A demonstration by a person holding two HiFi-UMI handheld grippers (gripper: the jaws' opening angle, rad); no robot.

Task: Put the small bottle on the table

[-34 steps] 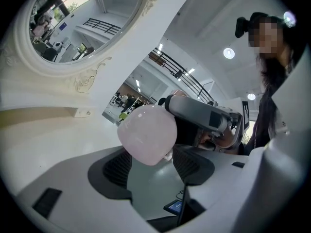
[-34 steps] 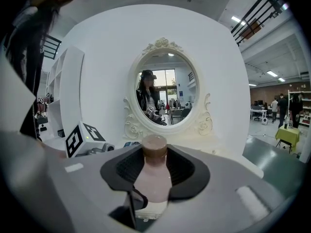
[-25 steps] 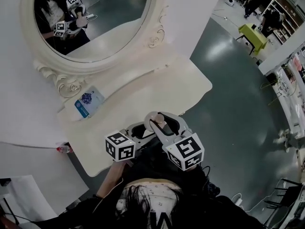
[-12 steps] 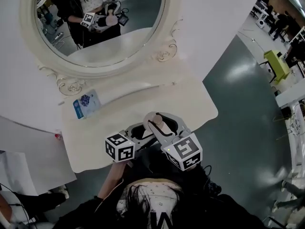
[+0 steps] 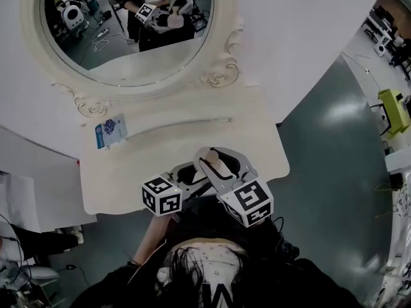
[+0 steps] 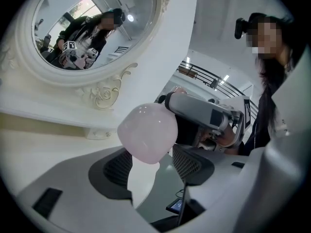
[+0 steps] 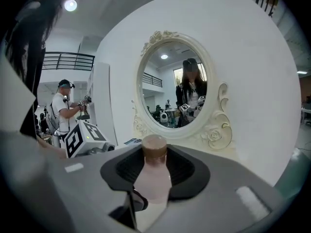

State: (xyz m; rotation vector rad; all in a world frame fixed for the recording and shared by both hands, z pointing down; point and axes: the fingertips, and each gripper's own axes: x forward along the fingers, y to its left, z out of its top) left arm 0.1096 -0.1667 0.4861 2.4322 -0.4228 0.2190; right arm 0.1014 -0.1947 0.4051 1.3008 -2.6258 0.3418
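My right gripper (image 5: 218,162) is shut on the small bottle (image 5: 216,165), a pale pink one with a brown cap. In the right gripper view the bottle (image 7: 154,176) stands between the dark pads with its cap pointing away from the camera. My left gripper (image 5: 190,176) sits close beside it on the left, jaws apart. In the left gripper view the bottle's rounded pink base (image 6: 148,132) hangs just past the two pads without touching them, with the right gripper (image 6: 209,114) behind it. Both grippers hover over the front edge of the white dressing table (image 5: 128,172).
An oval mirror (image 5: 128,31) in an ornate white frame stands at the back of the table and reflects the person and both grippers. A blue-and-white packet (image 5: 108,132) lies at the table's left. Grey floor lies to the right, and another person (image 7: 65,106) stands far off.
The head view has swung, so the table and mirror now sit more squarely ahead. Both grippers moved along with it and keep the same pose side by side. The bottle stays gripped.
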